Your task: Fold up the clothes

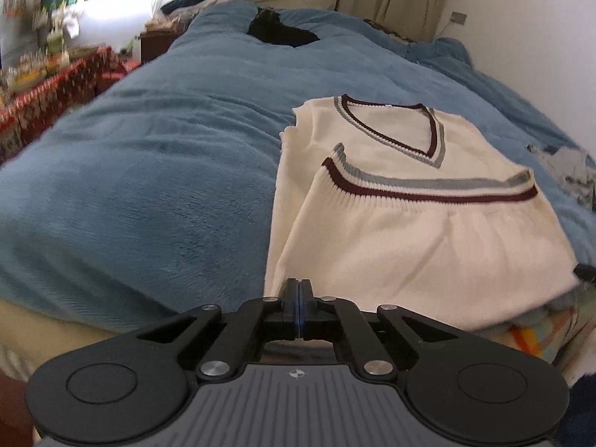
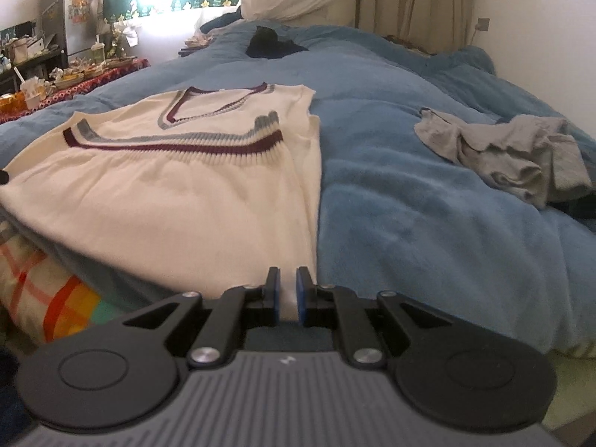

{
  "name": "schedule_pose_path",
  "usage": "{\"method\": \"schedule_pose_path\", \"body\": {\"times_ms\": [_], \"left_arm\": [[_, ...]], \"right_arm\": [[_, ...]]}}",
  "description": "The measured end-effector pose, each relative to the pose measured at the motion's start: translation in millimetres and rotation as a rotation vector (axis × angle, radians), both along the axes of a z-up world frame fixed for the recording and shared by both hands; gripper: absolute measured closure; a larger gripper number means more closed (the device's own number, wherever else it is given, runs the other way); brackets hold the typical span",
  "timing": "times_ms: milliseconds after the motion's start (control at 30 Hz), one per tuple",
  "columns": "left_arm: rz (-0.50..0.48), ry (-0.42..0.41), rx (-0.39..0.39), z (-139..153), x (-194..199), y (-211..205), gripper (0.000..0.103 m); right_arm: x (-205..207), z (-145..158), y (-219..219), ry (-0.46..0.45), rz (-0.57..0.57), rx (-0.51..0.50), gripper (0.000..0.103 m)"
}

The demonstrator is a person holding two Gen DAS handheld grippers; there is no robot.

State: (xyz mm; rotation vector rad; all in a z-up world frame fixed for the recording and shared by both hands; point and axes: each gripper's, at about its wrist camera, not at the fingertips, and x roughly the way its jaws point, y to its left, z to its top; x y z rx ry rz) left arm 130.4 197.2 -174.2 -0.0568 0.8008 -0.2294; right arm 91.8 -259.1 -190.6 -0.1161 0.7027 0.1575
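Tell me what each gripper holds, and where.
Right gripper: the cream vest, pinched at its near right corner. Left gripper: jaws shut, no cloth visible between them.

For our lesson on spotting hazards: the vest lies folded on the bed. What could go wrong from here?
The vest lies at the blanket's near edge, so it may slide off. Cloth sits only between the right tool's pads; the left tool looks shut without it, so a pull may skew the fold.
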Motion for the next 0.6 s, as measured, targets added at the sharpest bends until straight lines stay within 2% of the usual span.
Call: {"method": "schedule_pose_path", "body": {"times_ms": [100, 200, 300, 500, 600], "left_arm": [[0.001, -0.021, 0.004, 11, -11, -4, 0.099], [-0.049, -0.051, -0.019, 23, -16, -19, 0.097], [-0.126, -0.052, -0.065, 26, -9, -46, 0.096], [-0.272, -0.041, -0.051, 11, 8, -122, 0.096], [-0.301, -0.077, -0.039, 6, 11, -151, 0.092]], "right_arm": [[-11, 12, -9, -0.011, -0.045, 0.039, 0.092], [-17, 29, -4, -0.060, -0.005, 0.086, 0.092], [-10, 39, 16, -0.086, 0.068, 0.108, 0.084], [26, 27, 79, -0.067, 0.223, 0.122, 0.084], [38, 18, 107, -0.071, 0.255, 0.119, 0.084]]}}
